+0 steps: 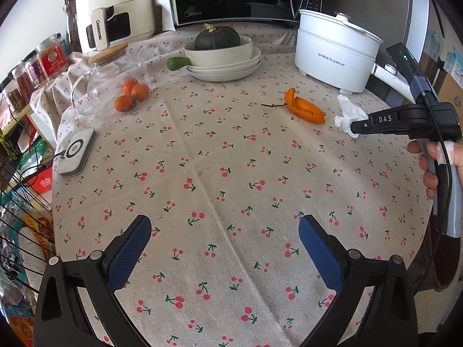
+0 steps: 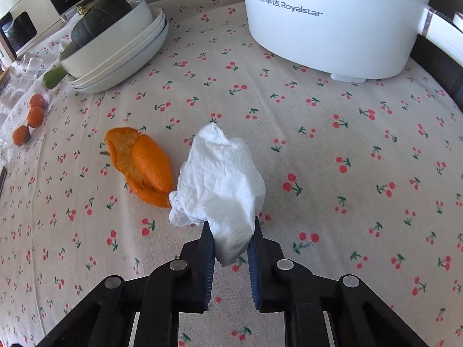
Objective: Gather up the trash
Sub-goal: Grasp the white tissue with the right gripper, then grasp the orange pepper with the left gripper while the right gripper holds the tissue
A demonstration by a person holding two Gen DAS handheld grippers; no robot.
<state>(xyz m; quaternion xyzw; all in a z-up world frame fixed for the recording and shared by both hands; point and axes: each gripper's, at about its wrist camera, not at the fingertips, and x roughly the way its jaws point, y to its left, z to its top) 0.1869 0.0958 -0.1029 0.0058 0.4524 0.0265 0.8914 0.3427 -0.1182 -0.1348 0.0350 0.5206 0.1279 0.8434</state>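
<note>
A crumpled white tissue (image 2: 221, 179) is clamped at its near end between the blue pads of the right gripper (image 2: 230, 243), low in the centre of the right wrist view. Its long axis is run up the frame from the jaws, the pointed tip aimed at the upper centre, toward the white electric pot (image 2: 332, 20). A loose fold is seen spilling to the left, where it touches the orange peel (image 2: 141, 164) or lies just beside it; the peel is stretched diagonally from upper left to lower right. Bare cherry-print tablecloth (image 2: 347, 133) is shown between tissue and pot. Stacked white dishes (image 2: 121, 57) carrying a dark green squash (image 2: 98, 17) are set at upper left, with small oranges (image 2: 34, 115) at the left edge.

In the left wrist view, the left gripper (image 1: 224, 248) is held wide open over empty cloth at the bottom, nothing between its fingers. The right gripper (image 1: 358, 127) and the hand (image 1: 434, 167) holding it are seen at the right edge, the tissue (image 1: 347, 114) at its tip.
</note>
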